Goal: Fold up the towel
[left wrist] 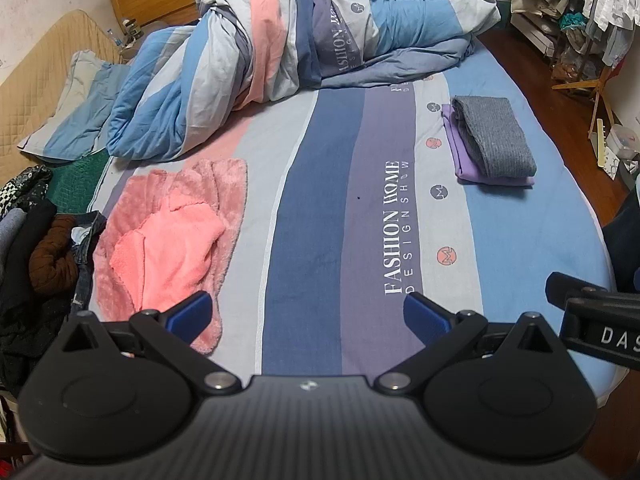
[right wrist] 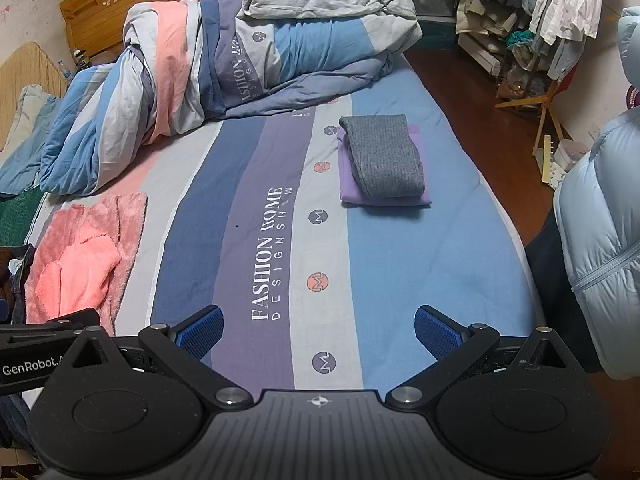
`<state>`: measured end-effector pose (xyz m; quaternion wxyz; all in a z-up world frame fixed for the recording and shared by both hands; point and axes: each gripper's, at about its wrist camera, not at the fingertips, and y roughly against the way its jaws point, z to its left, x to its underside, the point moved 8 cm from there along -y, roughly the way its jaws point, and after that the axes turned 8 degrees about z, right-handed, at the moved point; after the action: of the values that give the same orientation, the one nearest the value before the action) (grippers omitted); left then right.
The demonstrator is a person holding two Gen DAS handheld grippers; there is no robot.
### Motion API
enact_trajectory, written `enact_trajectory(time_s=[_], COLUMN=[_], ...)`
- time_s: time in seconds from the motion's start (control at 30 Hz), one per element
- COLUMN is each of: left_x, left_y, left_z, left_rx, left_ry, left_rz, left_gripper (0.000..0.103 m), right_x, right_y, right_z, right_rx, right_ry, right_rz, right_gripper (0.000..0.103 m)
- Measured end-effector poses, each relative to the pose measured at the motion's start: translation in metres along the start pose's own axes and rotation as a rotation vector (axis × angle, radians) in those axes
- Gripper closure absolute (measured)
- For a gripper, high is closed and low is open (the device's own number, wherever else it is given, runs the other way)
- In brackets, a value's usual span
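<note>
Two pink towels (left wrist: 172, 240) lie loosely piled on the left side of the striped bed sheet (left wrist: 312, 200), the brighter one on top of the paler fluffy one. In the right wrist view the same pink towels (right wrist: 84, 256) sit at the far left. A folded grey towel (left wrist: 494, 140) rests on a folded purple towel (left wrist: 468, 160) at the right; in the right wrist view the grey towel (right wrist: 384, 156) lies on the purple towel (right wrist: 352, 192) too. My left gripper (left wrist: 308, 312) is open above the sheet, just right of the pink pile. My right gripper (right wrist: 318, 330) is open and empty.
A rumpled striped duvet (left wrist: 300, 40) fills the head of the bed. Dark clothes (left wrist: 36, 248) are heaped off the left edge. A wooden floor (right wrist: 480, 96) and a clothes rack (right wrist: 540, 20) lie to the right. A light blue puffer sleeve (right wrist: 600, 240) hangs at the right.
</note>
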<state>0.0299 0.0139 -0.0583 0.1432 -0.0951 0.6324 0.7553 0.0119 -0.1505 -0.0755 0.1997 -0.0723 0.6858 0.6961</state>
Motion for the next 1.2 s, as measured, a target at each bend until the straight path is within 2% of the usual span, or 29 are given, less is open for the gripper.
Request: enact_trajectory(time_s=[0.57, 0.73, 0.87, 1.03, 1.13, 1.2], left_x=[0.017, 0.029, 0.043, 0.069, 0.092, 0.113], left_y=[-0.009, -0.016, -0.024, -0.044, -0.064, -0.082], left_z=[-0.010, 0.000, 0.018, 0.066, 0.116, 0.163], left_rx=[-0.019, -0.055, -0.076, -0.043, -0.042, -0.057], left_ry=[0.060, 0.101, 0.139, 0.230, 0.303, 0.372], left_rz=[0.050, 0.083, 0.117, 0.164, 0.193, 0.219], left_gripper=[0.000, 0.000, 0.000, 0.000, 0.000, 0.000], right_x=[0.004, 0.004, 0.006, 0.009, 0.008, 0.007], right_y=[-0.012, -0.022, -0.033, -0.041, -0.044, -0.047], right_z=[-0.011, -0.004, 0.016, 0.060, 0.097, 0.126], right_rx=[-0.019, -0.049, -0.084, -0.158, -0.292, -0.387], right_ry=[0.044, 0.074, 0.116, 0.185, 0.193, 0.193], right_rz=[0.038, 0.065, 0.094, 0.117, 0.118, 0.112], right_gripper=[0.000, 0.000, 0.000, 0.000, 0.000, 0.000])
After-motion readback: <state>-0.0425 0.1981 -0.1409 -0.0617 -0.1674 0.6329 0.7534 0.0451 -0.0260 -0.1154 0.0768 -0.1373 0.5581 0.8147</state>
